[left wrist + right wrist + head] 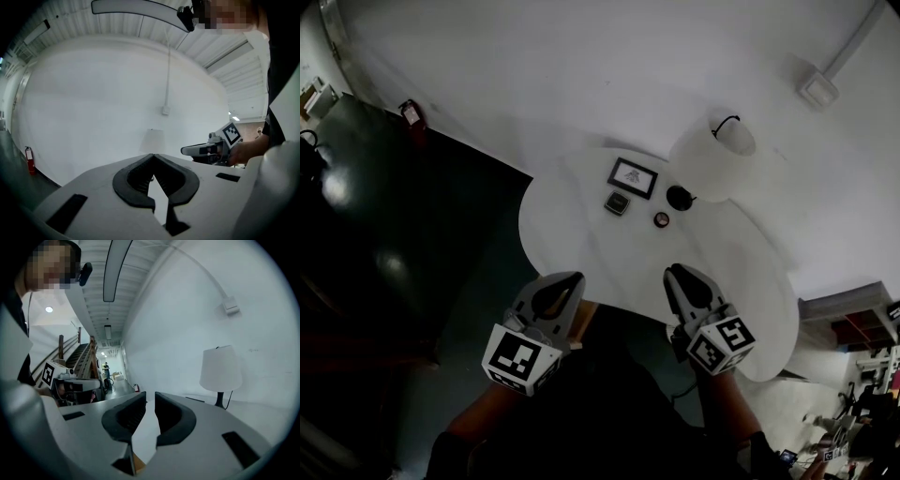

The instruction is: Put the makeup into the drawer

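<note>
On the white round table (572, 239) lie a small dark square compact (617, 202) and a small round makeup pot (662, 219), both near the far side. My left gripper (570, 279) hovers at the table's near edge, jaws shut and empty; in its own view the tips (152, 156) meet. My right gripper (673, 272) hangs beside it over the near edge, also shut with nothing between its jaws (150, 395). Both grippers are well short of the makeup. A brown wooden piece (584, 314) shows just under the table's near edge.
A framed picture (633, 177) lies behind the compact. A white-shaded lamp (712, 155) on a black base (680, 197) stands at the table's far right. Dark floor (412, 244) spreads to the left, and a white wall rises behind the table.
</note>
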{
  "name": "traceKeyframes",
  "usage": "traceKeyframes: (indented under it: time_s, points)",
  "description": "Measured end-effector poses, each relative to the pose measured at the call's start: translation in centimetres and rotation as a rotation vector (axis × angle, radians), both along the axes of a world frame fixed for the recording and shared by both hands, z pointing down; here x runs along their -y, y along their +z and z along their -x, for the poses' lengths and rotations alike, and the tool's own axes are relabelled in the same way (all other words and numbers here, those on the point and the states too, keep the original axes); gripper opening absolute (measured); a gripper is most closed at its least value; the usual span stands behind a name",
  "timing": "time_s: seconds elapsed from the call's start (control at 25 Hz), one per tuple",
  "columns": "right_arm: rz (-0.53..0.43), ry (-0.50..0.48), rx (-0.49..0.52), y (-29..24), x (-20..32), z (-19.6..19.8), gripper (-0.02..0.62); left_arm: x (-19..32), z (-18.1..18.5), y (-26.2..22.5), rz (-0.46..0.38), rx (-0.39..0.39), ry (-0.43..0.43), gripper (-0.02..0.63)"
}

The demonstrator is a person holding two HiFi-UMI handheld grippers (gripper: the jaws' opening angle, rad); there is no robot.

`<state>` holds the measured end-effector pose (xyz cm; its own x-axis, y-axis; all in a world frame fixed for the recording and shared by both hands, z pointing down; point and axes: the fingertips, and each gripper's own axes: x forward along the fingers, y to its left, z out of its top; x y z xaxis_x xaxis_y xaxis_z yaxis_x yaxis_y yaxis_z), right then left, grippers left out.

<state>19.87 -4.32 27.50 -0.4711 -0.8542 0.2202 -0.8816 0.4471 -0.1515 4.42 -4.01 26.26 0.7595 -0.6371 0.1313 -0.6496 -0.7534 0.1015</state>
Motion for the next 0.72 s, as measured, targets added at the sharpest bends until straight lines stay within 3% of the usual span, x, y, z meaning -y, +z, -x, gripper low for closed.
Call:
traceKeyframes:
  time_s: [0.4, 0.72]
  points:
    - [0.092, -0.054, -0.033, 5.0, 6.6, -3.1, 0.023, 4.7, -3.3, 1.3, 0.027, -0.001, -0.040, 0.011]
    - [0.168, -0.070, -0.094, 9.9, 11.6, -6.4, 0.109, 7.7, -5.8, 3.1, 0.065, -0.002, -0.075, 0.009]
